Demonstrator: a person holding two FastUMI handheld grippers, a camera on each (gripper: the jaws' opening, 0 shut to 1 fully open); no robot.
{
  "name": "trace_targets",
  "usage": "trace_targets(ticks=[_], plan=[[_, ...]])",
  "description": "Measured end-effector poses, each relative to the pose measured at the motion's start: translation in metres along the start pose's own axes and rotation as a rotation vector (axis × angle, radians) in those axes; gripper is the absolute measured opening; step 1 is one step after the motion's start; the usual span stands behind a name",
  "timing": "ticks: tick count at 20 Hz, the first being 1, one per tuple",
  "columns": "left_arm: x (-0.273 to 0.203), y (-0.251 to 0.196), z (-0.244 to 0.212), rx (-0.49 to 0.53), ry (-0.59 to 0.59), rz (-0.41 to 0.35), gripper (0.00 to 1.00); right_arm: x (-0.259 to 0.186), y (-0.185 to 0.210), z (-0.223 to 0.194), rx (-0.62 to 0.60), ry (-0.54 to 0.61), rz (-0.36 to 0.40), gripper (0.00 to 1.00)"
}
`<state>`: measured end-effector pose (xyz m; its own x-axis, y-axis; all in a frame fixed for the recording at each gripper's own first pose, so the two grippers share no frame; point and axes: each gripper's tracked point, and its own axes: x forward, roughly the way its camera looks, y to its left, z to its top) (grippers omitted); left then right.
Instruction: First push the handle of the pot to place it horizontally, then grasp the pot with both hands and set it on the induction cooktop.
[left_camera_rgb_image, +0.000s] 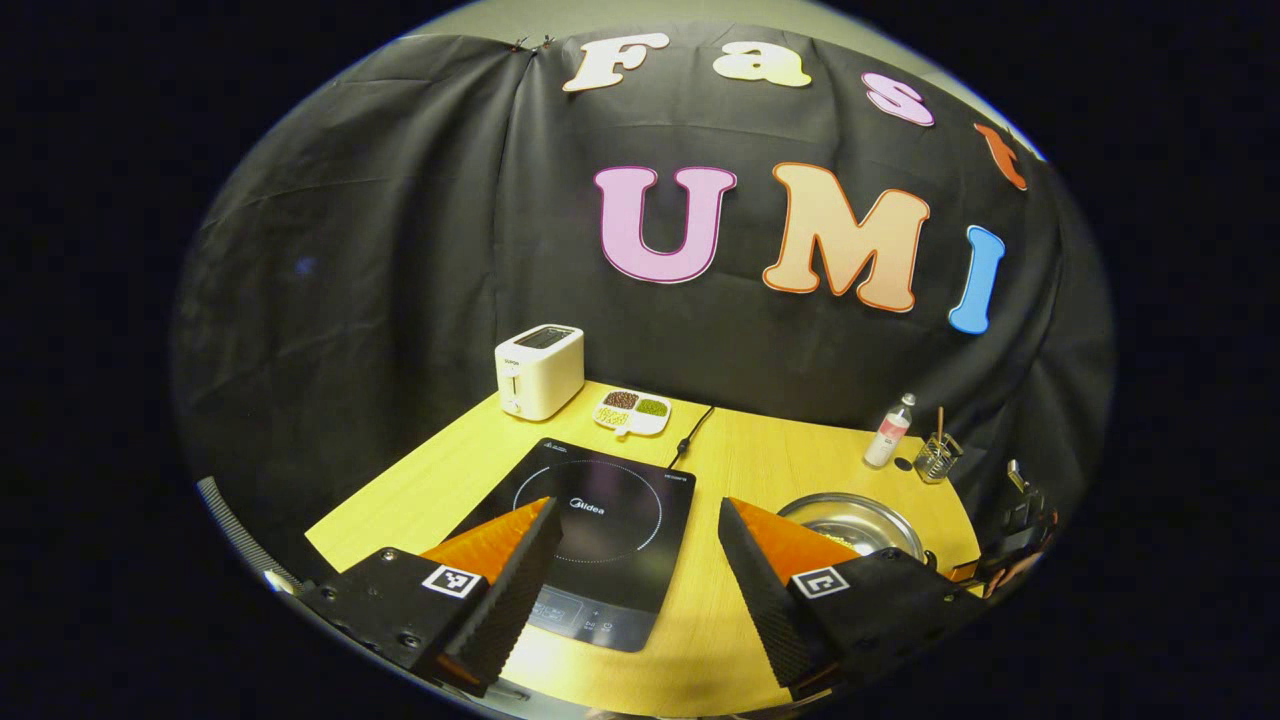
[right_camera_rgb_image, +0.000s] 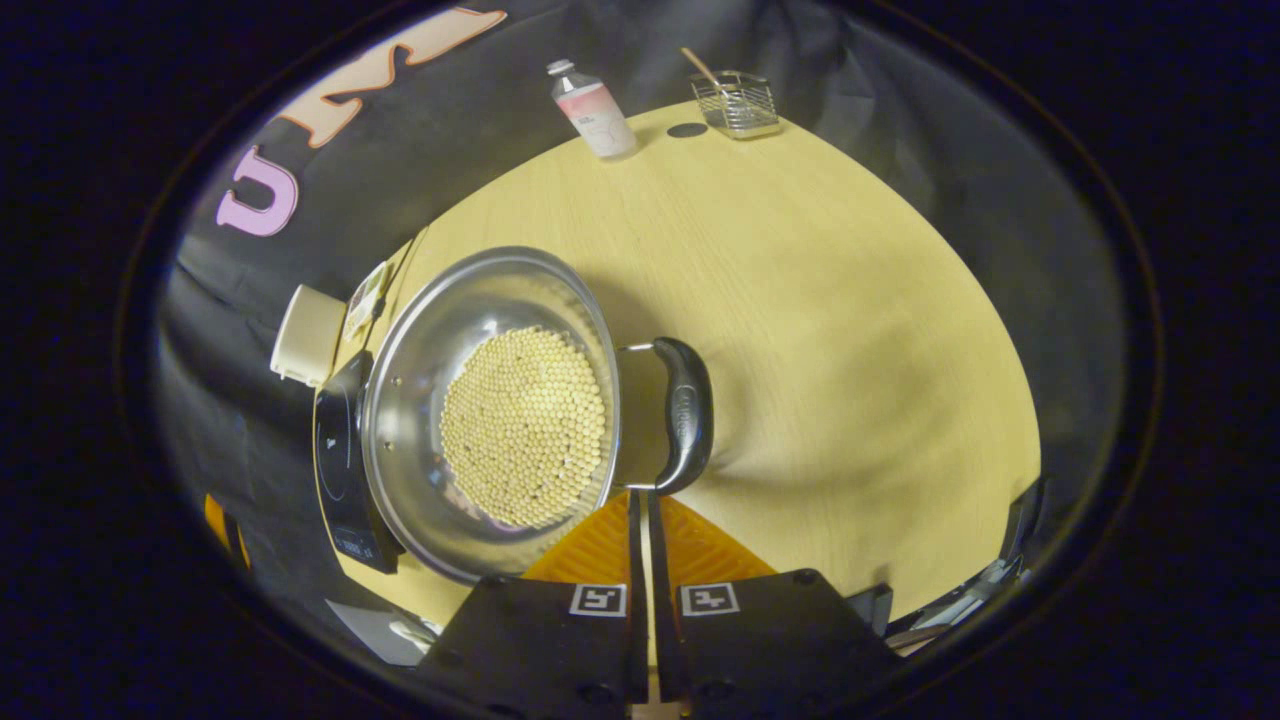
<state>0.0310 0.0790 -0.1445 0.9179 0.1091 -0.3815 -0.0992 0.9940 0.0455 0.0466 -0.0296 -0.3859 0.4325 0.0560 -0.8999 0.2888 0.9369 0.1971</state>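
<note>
In the right gripper view, a steel pot stands on the yellow table, its bottom covered by a pale dotted layer. Its black loop handle juts out from the rim on the right. My right gripper is shut with nothing between its fingers, and its tips are right at the lower end of that handle. The black induction cooktop lies just left of the pot. In the left gripper view, my left gripper hangs open above the cooktop, with the pot partly hidden behind its right finger.
A white toaster and a divided dish of beans stand behind the cooktop. A small bottle and a wire holder sit at the table's far edge by the black cloth wall. The cooktop's cord runs back.
</note>
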Motion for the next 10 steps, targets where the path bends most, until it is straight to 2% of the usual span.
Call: trace_targets(ticks=[10], plan=[[0.012, -0.035, -0.006, 0.008, 0.01, 0.005, 0.97, 0.011, -0.001, 0.036, -0.031, 0.004, 0.039, 0.06]])
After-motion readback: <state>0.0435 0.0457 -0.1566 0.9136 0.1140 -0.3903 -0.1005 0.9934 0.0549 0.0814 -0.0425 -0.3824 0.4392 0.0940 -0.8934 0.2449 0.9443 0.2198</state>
